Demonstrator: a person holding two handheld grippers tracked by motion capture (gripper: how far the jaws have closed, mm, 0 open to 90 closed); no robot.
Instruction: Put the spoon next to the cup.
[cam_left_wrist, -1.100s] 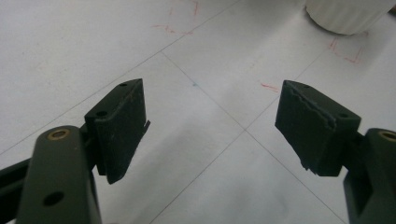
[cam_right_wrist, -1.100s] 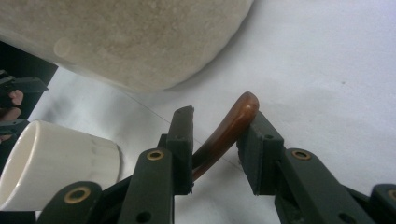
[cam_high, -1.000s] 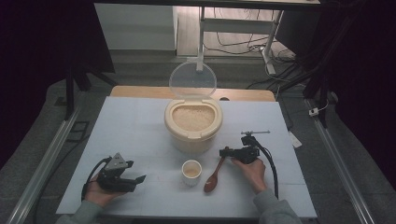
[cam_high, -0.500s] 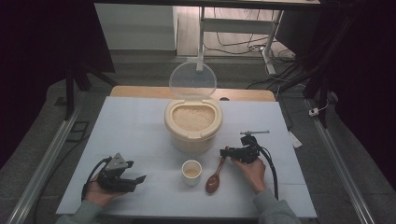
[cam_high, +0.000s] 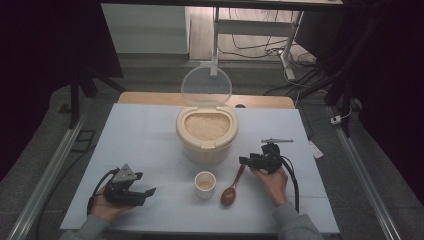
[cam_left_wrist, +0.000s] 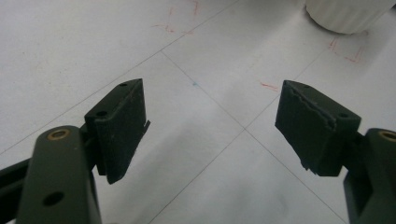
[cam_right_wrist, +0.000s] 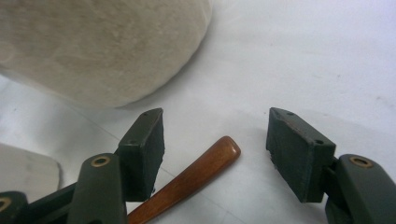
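Observation:
A cream tub (cam_high: 206, 135) of rice stands mid-table with its clear lid (cam_high: 206, 86) raised. In front of it sit a small white cup (cam_high: 205, 182) and a brown wooden spoon (cam_high: 231, 190). My right gripper (cam_high: 244, 161) is at the tip of the spoon's handle. Its jaws have just been opening, and in the right gripper view (cam_right_wrist: 215, 116) they stand apart. The handle (cam_right_wrist: 196, 175) lies on the table between them, untouched. My left gripper (cam_high: 146, 183) rests at the front left, open and holding nothing (cam_left_wrist: 210, 126), aimed towards the cup's base (cam_left_wrist: 350, 14).
The white table (cam_high: 140, 135) bears faint grid lines and red marks. The tub's wall (cam_right_wrist: 102, 46) rises close beyond the right jaws. A wooden board (cam_high: 260, 101) lies along the far edge. Metal rails (cam_high: 45, 180) flank the table.
The right gripper's jaws have spread off the spoon's handle, and the spoon now lies loose on the table. The left gripper has kept still.

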